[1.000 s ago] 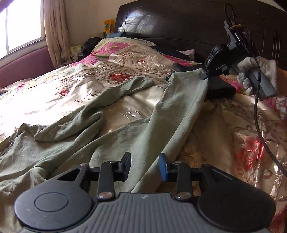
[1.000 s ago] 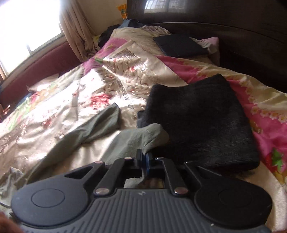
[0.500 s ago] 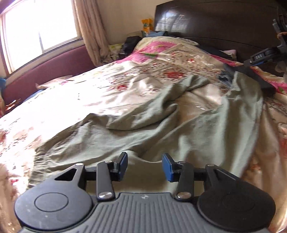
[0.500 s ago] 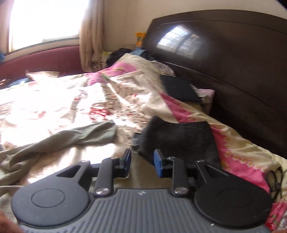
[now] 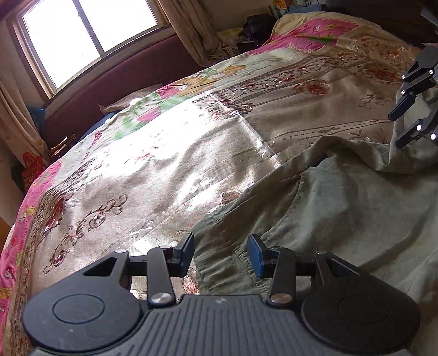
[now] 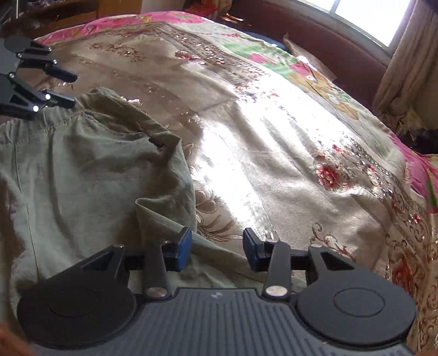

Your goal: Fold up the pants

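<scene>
In the left wrist view, a window (image 5: 82,41) fills the upper left of the frame, with a curtain (image 5: 189,27) hanging to its right and a maroon padded ledge (image 5: 115,90) running below it. The floral bedspread (image 5: 164,164) covers the centre, glaring white where the light falls. At bottom centre the left gripper (image 5: 220,253) has its jaws spread wide, holding nothing; the gathered elastic waistband of the pants (image 5: 342,208) lies just between and under the blue pads. The olive-green pants spread over the right half of the frame, rumpled. At the right edge the right gripper (image 5: 402,128) shows from the side, jaws parted, above a raised fold of the cloth; whether it touches the cloth cannot be told.

In the right wrist view, the left gripper (image 6: 69,89) enters at upper left, jaws apart, at the waistband edge. The pants (image 6: 82,175) fill the left half, with a folded ridge running to bottom centre, where the right gripper (image 6: 216,246) stands wide open and grips nothing. The bedspread (image 6: 301,153) takes the right half, with the window (image 6: 369,16) and curtain (image 6: 405,54) at upper right.
</scene>
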The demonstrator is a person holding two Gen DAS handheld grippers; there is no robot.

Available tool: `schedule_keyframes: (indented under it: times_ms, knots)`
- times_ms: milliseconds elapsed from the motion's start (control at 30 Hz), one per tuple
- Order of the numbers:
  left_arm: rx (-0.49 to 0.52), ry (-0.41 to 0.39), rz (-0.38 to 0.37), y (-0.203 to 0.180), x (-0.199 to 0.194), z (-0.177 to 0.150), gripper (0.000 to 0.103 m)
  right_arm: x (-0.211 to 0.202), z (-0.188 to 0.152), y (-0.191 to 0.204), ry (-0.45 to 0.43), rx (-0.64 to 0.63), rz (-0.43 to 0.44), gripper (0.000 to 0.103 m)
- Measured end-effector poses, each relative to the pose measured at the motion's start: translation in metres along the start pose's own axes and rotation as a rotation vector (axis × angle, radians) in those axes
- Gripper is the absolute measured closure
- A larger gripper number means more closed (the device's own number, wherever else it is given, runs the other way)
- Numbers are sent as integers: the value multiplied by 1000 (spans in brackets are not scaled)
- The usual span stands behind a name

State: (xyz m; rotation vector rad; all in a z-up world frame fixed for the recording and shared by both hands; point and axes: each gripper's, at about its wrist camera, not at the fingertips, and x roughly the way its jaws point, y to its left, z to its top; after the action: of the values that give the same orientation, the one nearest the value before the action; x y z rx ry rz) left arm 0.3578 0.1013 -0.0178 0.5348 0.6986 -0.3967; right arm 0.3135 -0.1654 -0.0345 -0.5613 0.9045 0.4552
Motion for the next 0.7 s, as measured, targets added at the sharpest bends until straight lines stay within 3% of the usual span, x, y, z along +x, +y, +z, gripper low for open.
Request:
schedule_keyframes:
  times_ms: [133,400,533,633,700]
  knots:
    - [4,58,-57,11,32,3,45,19,3,1,67,-28,88,59]
    - [-2,40,-77,23,41,7,36,9,-8,-18,58,-2,175,52]
    - [32,62,-73,19,53,10,31,9,-12,-12,90,-88,161,48]
    - [37,81,-84,20,57,13,31,15,-11,-15,123,-106,158,51]
    - [37,89,-88,20,57,14,42,17,-7,-21,142,-64,151,66]
